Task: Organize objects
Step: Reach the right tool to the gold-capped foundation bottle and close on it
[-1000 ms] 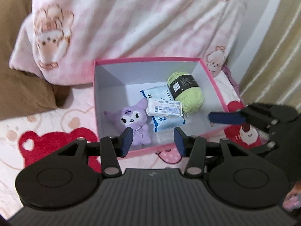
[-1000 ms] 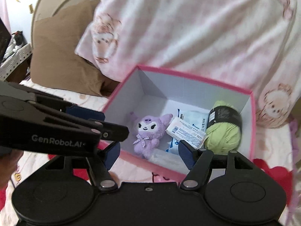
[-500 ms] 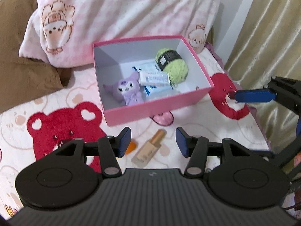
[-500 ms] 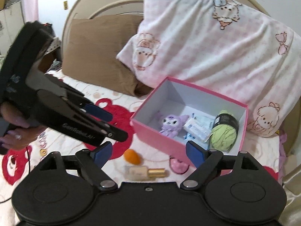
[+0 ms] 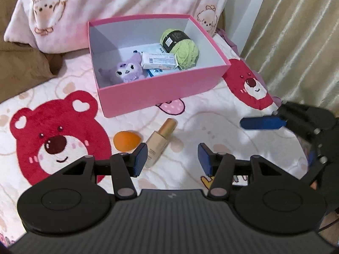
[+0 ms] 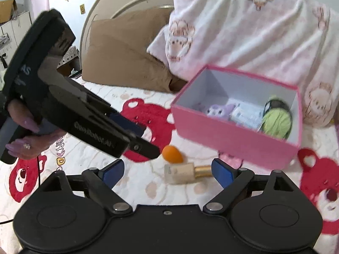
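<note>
My left gripper (image 5: 172, 158) is released, empty. At eleven o'clock an orange sponge (image 5: 126, 140), just beside a foundation bottle (image 5: 160, 142); at twelve the pink box (image 5: 161, 89). My right gripper (image 6: 167, 172) is released too.

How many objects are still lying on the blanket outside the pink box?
2: an orange sponge and, beside it, a foundation bottle, both in front of the pink box. Others may be hidden behind the grippers.

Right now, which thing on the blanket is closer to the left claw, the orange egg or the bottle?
The bottle: it lies beside the left claw, while the orange egg sits farther left.
</note>
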Tool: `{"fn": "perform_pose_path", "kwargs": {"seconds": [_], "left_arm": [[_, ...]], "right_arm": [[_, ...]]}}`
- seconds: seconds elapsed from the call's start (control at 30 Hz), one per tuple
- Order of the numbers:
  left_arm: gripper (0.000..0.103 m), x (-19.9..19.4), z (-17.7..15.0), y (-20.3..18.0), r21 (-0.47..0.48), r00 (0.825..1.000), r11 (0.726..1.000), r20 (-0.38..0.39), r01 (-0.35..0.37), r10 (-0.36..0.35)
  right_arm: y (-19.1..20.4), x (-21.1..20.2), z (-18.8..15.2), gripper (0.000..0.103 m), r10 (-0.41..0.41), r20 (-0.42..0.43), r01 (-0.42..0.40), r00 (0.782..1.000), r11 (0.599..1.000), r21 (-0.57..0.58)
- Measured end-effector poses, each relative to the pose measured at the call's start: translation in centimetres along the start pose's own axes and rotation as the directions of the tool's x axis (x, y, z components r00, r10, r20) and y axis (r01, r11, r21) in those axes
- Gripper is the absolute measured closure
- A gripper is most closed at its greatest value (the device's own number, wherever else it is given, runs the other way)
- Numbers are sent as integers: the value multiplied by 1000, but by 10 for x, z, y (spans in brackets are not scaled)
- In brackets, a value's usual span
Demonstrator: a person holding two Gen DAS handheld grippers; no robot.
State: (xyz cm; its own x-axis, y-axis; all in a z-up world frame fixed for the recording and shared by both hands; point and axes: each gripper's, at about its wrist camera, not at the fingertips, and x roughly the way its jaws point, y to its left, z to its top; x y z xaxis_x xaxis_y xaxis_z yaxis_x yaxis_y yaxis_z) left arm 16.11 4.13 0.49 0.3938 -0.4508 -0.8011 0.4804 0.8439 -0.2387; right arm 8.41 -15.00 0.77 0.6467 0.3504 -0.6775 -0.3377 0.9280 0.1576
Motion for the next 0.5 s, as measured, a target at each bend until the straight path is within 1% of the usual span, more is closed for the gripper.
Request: {"fn": "perform_pose_path", "kwargs": {"seconds": [0.1, 0.23, 0.3, 0.4, 0.5], "left_arm": [[54, 15, -6, 8, -2, 1000, 1000, -6, 13, -13], [56, 41, -14, 17, -6, 1000, 1000, -10, 26, -26], [59, 54, -18, 21, -41, 1000, 999, -26, 10, -11], [60, 73, -25, 29, -132, 999, 991, -39, 19, -24], [62, 85, -30, 33, -157, 1000, 988, -19, 2, -5]], "right_arm": [[-5, 20, -12, 11, 3, -13, -2, 1000, 999, 45], [-18, 48, -27, 11, 26, -18, -23, 999, 987, 161], [-23, 61, -34, 11, 27, -31, -20, 999, 980, 200], [-25, 82, -38, 12, 23, -54, -11, 998, 975, 222], [-22, 98, -42, 13, 29, -62, -15, 998, 976, 216]]}}
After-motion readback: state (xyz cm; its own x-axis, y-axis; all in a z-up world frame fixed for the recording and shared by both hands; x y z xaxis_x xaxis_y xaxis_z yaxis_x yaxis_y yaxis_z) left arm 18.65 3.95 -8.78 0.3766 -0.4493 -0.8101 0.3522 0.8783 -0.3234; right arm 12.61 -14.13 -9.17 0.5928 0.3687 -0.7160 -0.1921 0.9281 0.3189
